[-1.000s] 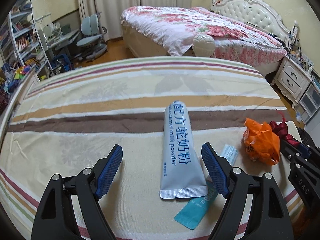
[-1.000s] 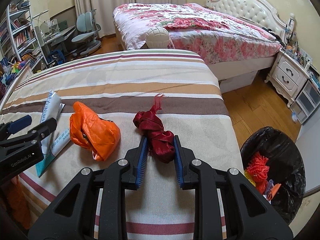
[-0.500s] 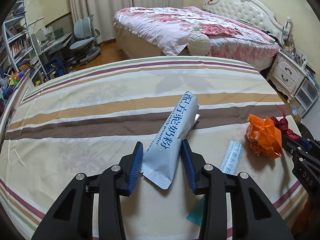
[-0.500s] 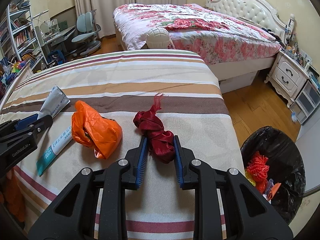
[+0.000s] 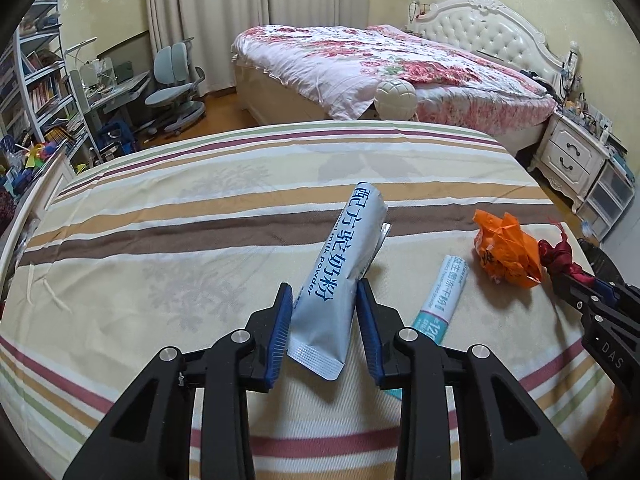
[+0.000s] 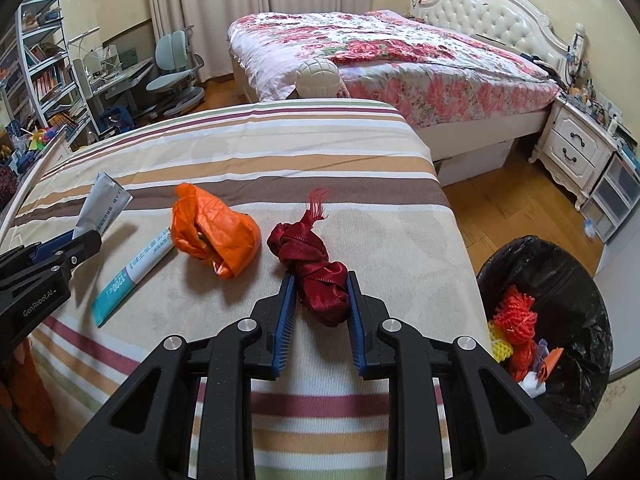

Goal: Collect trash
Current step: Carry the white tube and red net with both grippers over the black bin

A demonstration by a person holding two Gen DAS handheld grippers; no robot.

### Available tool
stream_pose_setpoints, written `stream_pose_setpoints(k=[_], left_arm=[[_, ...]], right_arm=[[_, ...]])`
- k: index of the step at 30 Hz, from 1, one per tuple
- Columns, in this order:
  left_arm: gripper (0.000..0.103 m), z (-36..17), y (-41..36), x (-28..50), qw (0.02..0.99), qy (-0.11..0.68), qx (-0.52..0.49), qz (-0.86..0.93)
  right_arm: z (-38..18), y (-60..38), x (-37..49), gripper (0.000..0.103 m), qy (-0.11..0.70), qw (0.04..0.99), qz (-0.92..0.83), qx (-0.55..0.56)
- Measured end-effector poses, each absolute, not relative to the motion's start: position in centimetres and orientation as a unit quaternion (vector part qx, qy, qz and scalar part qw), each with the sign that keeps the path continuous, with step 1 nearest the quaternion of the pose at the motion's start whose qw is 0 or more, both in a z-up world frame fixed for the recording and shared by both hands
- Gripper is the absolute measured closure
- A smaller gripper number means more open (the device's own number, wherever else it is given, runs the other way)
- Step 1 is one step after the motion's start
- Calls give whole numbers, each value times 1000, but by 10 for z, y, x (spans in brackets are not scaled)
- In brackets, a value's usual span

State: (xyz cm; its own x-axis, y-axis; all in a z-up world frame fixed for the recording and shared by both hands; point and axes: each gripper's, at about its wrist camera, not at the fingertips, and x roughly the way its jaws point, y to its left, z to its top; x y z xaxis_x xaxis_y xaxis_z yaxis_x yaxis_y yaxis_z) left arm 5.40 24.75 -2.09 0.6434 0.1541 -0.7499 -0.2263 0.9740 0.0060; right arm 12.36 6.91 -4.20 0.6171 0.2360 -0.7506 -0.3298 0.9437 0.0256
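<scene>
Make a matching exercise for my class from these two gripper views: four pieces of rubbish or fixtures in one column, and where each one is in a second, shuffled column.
Things:
1. milk powder sachet
2. red ribbon
3. orange plastic bag
4. black bin

Places:
A. lying loose on the striped cover, in no gripper
B. on the wooden floor beside the striped bed
C. clamped in the left gripper, its far end raised
D. pinched in the right gripper

Pairs: 1-C, 2-D, 3-A, 4-B
</scene>
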Motion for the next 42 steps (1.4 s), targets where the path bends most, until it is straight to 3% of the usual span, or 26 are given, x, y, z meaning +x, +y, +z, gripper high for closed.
stream_pose_setpoints(k=[20, 42], left_arm=[[69, 3, 188, 12, 924, 372, -46, 74], [69, 4, 76, 35, 931, 363, -1, -35]], right_arm=[[-22, 16, 67, 79, 381, 913, 139, -28], [-8, -108, 66, 79, 357, 933, 22, 25]])
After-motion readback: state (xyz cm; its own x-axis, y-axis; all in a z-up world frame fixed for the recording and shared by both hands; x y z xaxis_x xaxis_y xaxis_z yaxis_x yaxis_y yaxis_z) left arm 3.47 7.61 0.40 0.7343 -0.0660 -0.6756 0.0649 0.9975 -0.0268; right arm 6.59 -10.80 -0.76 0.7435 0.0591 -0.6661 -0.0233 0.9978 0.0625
